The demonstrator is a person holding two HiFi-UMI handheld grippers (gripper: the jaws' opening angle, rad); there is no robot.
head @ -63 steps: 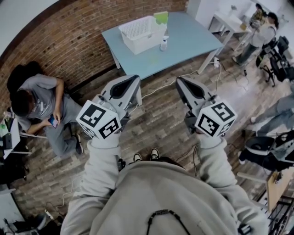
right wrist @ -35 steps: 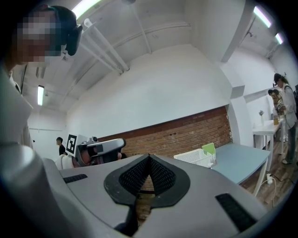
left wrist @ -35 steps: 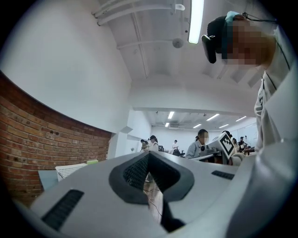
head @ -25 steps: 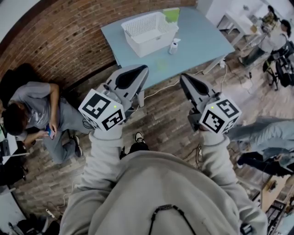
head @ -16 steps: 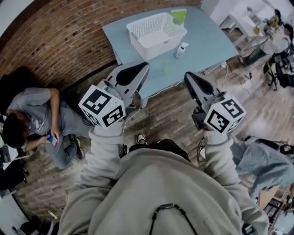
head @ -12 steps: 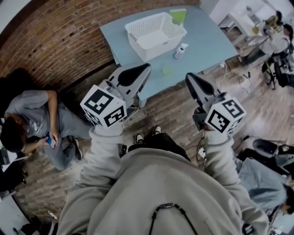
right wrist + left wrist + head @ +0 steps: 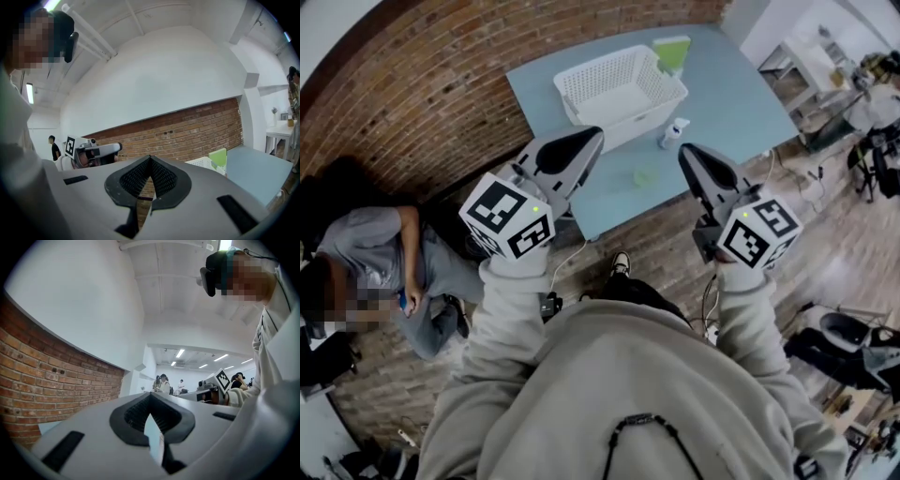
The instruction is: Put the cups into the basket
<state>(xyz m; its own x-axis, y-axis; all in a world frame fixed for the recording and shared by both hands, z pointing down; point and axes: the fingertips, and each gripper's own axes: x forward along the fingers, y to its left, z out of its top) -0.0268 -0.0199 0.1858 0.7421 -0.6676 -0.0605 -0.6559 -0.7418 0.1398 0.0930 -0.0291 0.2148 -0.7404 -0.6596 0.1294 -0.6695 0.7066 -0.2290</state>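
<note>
The white mesh basket (image 7: 619, 86) stands on the light blue table (image 7: 731, 103), seen from above in the head view. A small pale green cup (image 7: 645, 175) sits on the table near its front edge. My left gripper (image 7: 592, 139) hangs over the table's front left corner, short of the basket, shut and empty. Level with it on the other side, my right gripper (image 7: 686, 152) is also shut and empty, just right of the cup. In the left gripper view the left gripper (image 7: 150, 397) points up past the brick wall. The right gripper (image 7: 150, 159) faces the basket (image 7: 202, 162).
A white spray bottle (image 7: 673, 133) stands on the table in front of the basket. A green upright object (image 7: 672, 52) is at the basket's far right corner. A seated person (image 7: 380, 272) is on the floor at the left by the brick wall (image 7: 422, 84). Cables cross the wooden floor (image 7: 647, 239).
The table and basket have drawn nearer and lower in the head view. Both grippers now reach over the table's front edge. Their jaws have stayed shut.
</note>
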